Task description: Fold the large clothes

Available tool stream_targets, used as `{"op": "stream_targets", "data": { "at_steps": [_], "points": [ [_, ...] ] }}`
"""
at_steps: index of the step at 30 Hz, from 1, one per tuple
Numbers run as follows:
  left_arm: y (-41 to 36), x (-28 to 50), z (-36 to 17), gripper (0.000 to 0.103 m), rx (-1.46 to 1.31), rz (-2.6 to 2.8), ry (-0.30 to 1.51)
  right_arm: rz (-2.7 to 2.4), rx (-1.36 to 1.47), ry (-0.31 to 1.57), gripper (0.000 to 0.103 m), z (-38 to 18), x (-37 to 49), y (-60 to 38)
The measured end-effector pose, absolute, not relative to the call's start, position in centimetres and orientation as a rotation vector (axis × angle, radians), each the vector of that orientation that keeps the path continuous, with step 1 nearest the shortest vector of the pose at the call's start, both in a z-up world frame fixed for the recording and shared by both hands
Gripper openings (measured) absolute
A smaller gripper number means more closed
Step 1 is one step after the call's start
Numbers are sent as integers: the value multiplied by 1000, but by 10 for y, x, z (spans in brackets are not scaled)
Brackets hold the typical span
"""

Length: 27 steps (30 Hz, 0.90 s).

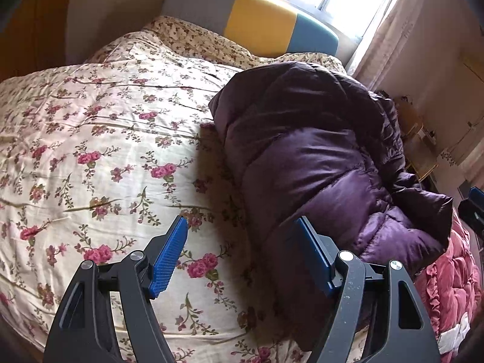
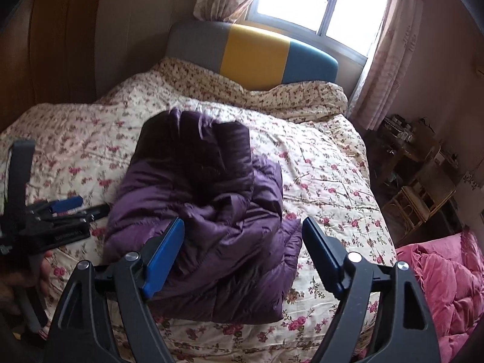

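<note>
A dark purple puffer jacket (image 1: 317, 157) lies in a folded, bunched bundle on the floral bedspread (image 1: 90, 139). It also shows in the right wrist view (image 2: 205, 211), in the middle of the bed. My left gripper (image 1: 240, 230) is open and empty, just left of the jacket's near edge, above the bedspread. My right gripper (image 2: 243, 231) is open and empty, hovering over the jacket's near right part. The left gripper also shows at the left of the right wrist view (image 2: 65, 207), beside the jacket.
A headboard (image 2: 254, 57) in grey, yellow and blue stands at the far end under a bright window (image 2: 320, 0). A pink quilt (image 2: 447, 284) lies off the bed's right side. Rattan furniture (image 2: 417, 193) stands by the right wall.
</note>
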State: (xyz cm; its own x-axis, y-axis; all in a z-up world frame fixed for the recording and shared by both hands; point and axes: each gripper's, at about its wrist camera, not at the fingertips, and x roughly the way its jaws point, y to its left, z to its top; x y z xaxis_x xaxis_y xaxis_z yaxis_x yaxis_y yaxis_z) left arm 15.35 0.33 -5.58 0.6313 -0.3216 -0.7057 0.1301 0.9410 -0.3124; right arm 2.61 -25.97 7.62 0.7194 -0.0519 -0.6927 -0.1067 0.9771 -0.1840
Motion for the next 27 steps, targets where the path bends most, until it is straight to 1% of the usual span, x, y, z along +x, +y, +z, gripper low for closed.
{"op": "stream_targets", "data": {
  "at_steps": [8, 12, 15, 16, 17, 18, 19, 20, 21, 22, 23, 24, 25, 27],
  "points": [
    [-4, 147, -51, 73, -278, -241, 837, 48, -152, 787, 79, 64, 35, -253],
    [-8, 142, -47, 73, -286, -234, 820, 50, -136, 793, 77, 58, 37, -250],
    [-9, 141, -45, 73, -290, -230, 815, 62, -138, 806, 71, 52, 38, -249],
    [-10, 140, -46, 73, -296, -230, 816, 66, -138, 815, 66, 49, 39, -249],
    [-10, 138, -46, 73, -300, -229, 816, 67, -137, 826, 58, 45, 39, -249],
    [-10, 136, -46, 71, -301, -228, 815, 65, -131, 839, 55, 42, 38, -250],
    [-10, 134, -46, 71, -303, -225, 811, 53, -115, 852, 56, 38, 38, -253],
    [-10, 130, -45, 71, -308, -221, 805, 34, -77, 866, 62, 34, 35, -258],
    [-10, 128, -45, 71, -310, -220, 801, 23, -37, 871, 76, 31, 32, -264],
    [-10, 124, -45, 71, -312, -219, 795, 9, -16, 866, 79, 28, 28, -268],
    [-10, 121, -44, 71, -312, -221, 786, 3, -7, 861, 79, 27, 23, -271],
    [-10, 119, -42, 68, -309, -225, 778, -4, 19, 854, 79, 25, 16, -276],
    [-11, 117, -41, 61, -298, -232, 769, -13, 45, 851, 79, 24, 11, -280],
    [-13, 115, -39, 60, -286, -249, 764, -37, 57, 838, 78, 22, 6, -284]
  ]
}}
